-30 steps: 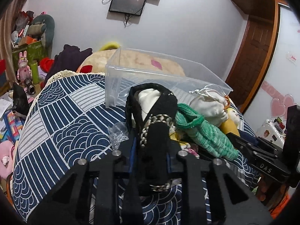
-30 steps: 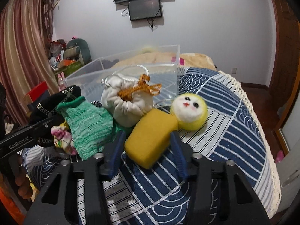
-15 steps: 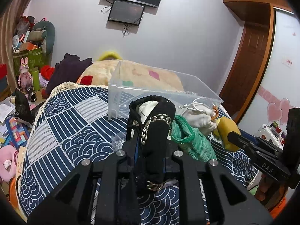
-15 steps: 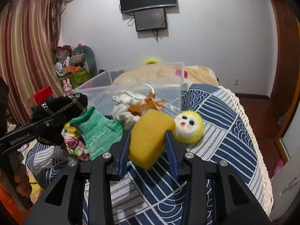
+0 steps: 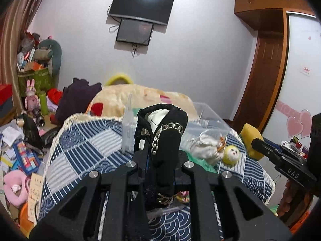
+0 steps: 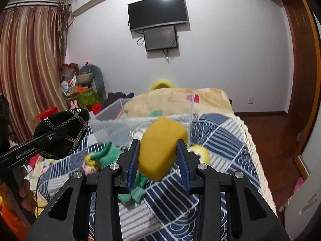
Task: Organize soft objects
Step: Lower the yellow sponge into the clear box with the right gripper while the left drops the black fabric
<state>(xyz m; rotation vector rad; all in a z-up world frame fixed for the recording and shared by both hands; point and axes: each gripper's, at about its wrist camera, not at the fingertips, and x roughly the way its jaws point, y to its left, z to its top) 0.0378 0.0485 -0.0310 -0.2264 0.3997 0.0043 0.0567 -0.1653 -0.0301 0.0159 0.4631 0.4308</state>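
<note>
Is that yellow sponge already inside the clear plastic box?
No, the yellow sponge is held up between the right gripper fingers, in front of the clear plastic box.

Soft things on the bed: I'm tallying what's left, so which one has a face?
The small round yellow plush ball beside the white drawstring pouch; the pouch and the green knit piece have no face.

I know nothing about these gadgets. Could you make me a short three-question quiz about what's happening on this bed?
1. True or false: the left gripper holds the black fabric hat with metallic chain trim.
2. What does the right gripper hold?
A. green knitted sock
B. yellow foam sponge block
C. white drawstring pouch
3. Fill in: behind the soft things stands a clear ______ storage bin.

Key:
1. True
2. B, the yellow foam sponge block
3. plastic
</note>
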